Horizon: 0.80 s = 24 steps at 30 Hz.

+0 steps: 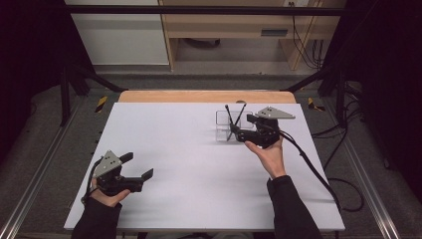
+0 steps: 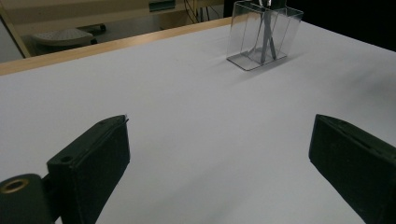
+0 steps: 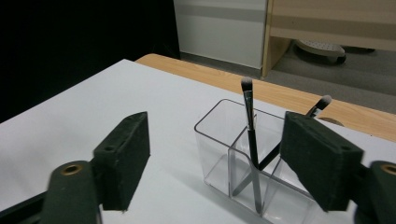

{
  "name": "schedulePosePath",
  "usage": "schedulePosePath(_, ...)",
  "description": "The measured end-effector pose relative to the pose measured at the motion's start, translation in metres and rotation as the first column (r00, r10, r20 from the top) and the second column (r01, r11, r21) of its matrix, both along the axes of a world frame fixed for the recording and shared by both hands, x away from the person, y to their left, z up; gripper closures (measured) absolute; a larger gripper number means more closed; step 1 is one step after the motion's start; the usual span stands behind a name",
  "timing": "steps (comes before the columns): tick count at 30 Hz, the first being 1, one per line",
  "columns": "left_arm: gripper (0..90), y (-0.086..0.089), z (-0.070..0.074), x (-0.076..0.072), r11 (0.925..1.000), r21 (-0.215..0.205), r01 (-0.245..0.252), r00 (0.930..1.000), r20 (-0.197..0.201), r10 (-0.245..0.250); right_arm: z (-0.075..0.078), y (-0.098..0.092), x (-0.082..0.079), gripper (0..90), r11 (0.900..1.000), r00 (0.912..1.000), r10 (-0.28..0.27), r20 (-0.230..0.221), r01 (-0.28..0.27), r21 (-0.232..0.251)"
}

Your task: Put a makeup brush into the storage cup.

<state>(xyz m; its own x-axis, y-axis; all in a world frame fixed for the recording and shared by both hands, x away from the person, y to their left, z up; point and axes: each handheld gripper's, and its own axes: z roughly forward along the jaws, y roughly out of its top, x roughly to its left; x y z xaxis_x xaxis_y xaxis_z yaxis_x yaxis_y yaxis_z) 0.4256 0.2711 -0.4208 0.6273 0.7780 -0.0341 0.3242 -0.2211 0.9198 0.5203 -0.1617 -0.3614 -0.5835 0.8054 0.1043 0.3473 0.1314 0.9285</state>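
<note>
While the left gripper rests wide open near the white table's front edge, the right gripper hovers just beside the clear organizer farther back. Along the right gripper's jaws, spread apart with nothing between, two brushes lean inside the organizer's compartments.

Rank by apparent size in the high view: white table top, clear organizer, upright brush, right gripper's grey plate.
1. White table top, by far.
2. Clear organizer.
3. Grey plate and upright brush: too close to rank; the plate is wider, the brush longer and thin.
</note>
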Motion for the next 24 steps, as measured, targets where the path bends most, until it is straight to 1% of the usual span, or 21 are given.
schedulePosePath(4,4.8,0.0,0.0,0.0,1.0,0.001,0.001,1.0,-0.001,-0.001,0.003,-0.003,-0.009,15.1,1.0,0.9999,0.011,0.01,-0.011,-0.004)
schedulePosePath(6,4.7,0.0,0.0,0.0,1.0,0.002,0.0,1.0,0.0,0.0,0.005,-0.005,-0.013,12.4,1.0,0.9998,0.016,0.015,-0.016,-0.012)
schedulePosePath(8,4.7,0.0,0.0,0.0,1.0,0.002,0.001,1.0,0.0,-0.001,0.006,-0.007,-0.017,10.6,1.0,0.9997,0.016,0.021,-0.015,-0.007)
schedulePosePath(11,4.7,0.0,0.0,0.0,1.0,0.002,0.001,1.0,0.0,-0.001,0.007,-0.011,-0.023,8.9,0.999,0.9992,0.033,0.024,-0.033,0.002)
schedulePosePath(16,4.6,0.0,0.0,0.0,1.0,0.003,0.0,1.0,0.002,0.0,0.007,-0.017,-0.032,7.5,0.999,0.9986,0.04,0.034,-0.039,-0.009)
schedulePosePath(20,4.5,0.0,0.0,0.0,1.0,0.002,0.0,1.0,-0.002,0.0,0.004,-0.024,-0.038,7.3,0.999,0.9987,0.04,0.031,-0.04,-0.007)
schedulePosePath(24,4.4,0.0,0.0,0.0,1.0,0.004,0.0,1.0,0.0,0.0,0.002,-0.03,-0.044,7.5,0.999,0.9985,0.037,0.04,-0.037,0.0)
